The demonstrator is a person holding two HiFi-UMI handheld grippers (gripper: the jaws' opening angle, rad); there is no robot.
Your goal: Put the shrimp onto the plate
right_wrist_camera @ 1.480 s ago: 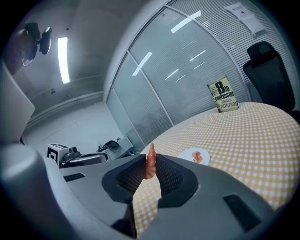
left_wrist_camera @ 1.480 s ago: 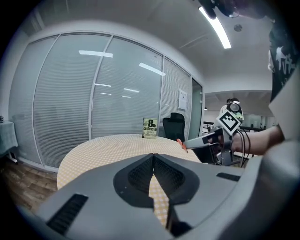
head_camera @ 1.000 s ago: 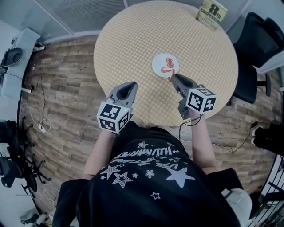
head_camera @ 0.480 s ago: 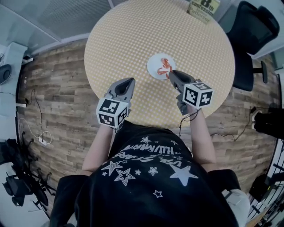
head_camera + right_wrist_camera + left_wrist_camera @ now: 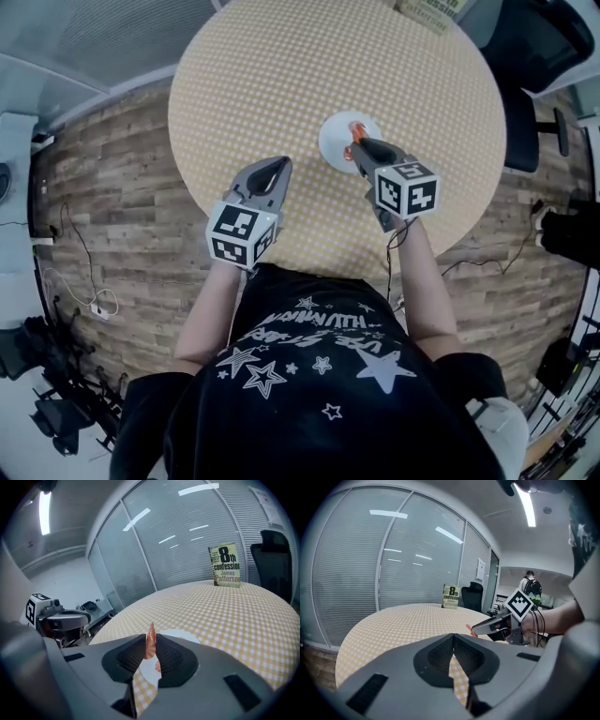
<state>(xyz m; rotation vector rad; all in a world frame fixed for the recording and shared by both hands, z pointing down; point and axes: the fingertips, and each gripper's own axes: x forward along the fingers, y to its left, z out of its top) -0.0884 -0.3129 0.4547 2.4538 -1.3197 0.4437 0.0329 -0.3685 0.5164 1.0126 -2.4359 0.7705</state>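
Right tongs (image 5: 150, 649) clamp a shrimp (image 5: 150, 639) upright between closed jaws, directly above the white plate (image 5: 336, 142). The plate sits on the round checked bench (image 5: 281, 75), toward its near right edge. Holding the shrimp pinched low and on end looks meant to let it drop cleanly onto the plate. A pink scrap below the jaws may be more of it or another piece; unclear. Left tongs (image 5: 278, 171) hover at the near edge, jaws closed on nothing, apparently parked clear of the plate. A paperback book (image 5: 226, 566) stands at the far edge, with an office chair (image 5: 530, 56) beyond. Nothing blocks the plate.
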